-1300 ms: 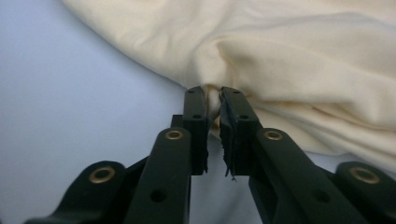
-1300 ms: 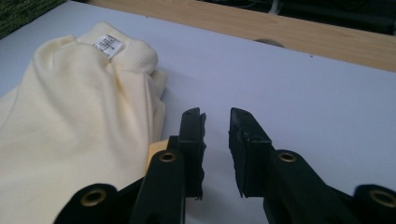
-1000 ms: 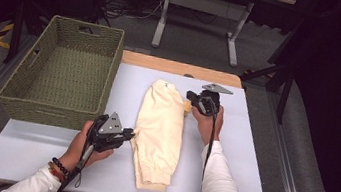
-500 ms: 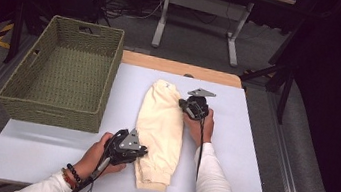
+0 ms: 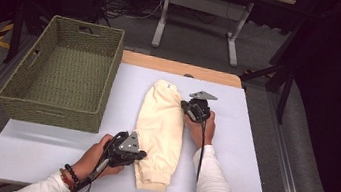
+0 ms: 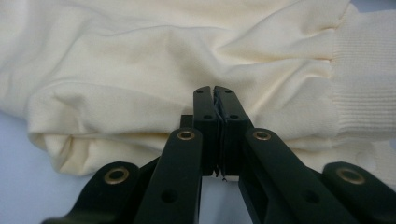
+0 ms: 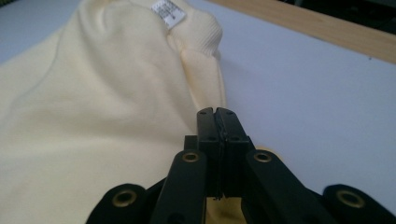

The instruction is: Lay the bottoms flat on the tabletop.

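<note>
While the folded cream sweatshirt [image 5: 159,135] lies lengthwise on the white table [image 5: 251,153], my left gripper [image 6: 215,95] has just been closing and pinches its near edge; my right gripper [image 7: 215,116] clamps its far edge. Grips look done; moving it to the wicker basket [image 5: 62,78] remains, I judge.

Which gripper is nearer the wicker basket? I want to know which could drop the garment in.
Left. The left gripper sits just below the basket, at the garment's lower edge; the right gripper is across the garment, farther away.
</note>
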Demonstrator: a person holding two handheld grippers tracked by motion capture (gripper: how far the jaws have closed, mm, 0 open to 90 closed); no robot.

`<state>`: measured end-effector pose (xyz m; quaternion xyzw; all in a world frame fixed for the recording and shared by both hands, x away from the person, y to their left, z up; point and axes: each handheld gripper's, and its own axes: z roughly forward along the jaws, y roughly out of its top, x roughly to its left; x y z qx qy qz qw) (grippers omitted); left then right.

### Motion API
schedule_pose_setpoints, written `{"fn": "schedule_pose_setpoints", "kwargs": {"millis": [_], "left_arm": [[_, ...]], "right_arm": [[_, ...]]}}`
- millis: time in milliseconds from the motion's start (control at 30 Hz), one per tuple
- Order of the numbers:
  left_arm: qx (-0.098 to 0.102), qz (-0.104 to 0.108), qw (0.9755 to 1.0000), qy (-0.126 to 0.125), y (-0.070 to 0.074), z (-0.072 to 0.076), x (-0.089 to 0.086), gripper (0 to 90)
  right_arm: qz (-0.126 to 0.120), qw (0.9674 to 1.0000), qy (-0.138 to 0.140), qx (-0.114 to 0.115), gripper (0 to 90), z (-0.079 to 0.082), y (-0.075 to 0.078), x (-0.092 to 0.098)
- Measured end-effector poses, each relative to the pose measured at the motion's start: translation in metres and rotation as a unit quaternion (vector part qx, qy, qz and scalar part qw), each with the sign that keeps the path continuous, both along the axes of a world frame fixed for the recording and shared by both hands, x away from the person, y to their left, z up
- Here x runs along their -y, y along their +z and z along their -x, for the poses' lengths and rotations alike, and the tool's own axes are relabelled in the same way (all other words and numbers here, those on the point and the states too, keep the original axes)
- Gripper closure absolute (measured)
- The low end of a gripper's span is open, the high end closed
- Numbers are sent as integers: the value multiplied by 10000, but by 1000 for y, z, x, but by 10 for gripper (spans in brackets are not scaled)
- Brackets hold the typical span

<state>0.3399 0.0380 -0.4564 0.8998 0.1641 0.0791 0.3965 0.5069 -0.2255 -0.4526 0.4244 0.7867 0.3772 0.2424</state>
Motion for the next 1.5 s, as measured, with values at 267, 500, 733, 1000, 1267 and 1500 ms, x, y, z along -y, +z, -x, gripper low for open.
{"fn": "schedule_pose_setpoints", "kwargs": {"millis": [267, 500, 733, 1000, 1267, 1500], "left_arm": [[267, 124, 9995, 150, 13, 1, -12, 853], [432, 274, 9982, 325, 24, 0, -26, 835], [623, 371, 9960, 531, 32, 2, -38, 802], [967, 403, 9923, 656, 40, 5, -49, 716], [1098, 429, 9905, 705, 43, 6, -55, 625], [1150, 477, 9893, 761, 44, 6, -59, 545]], "right_arm": [[-166, 9992, 255, 263, 882, 14, 14, -3], [-276, 9977, 450, 433, 879, 28, 22, -7], [-362, 9951, 693, 610, 877, 47, 30, -8], [-351, 9919, 929, 795, 859, 66, 44, -6], [-344, 9897, 1016, 948, 836, 82, 57, 3], [-375, 9882, 1122, 974, 801, 95, 62, 11]]}}
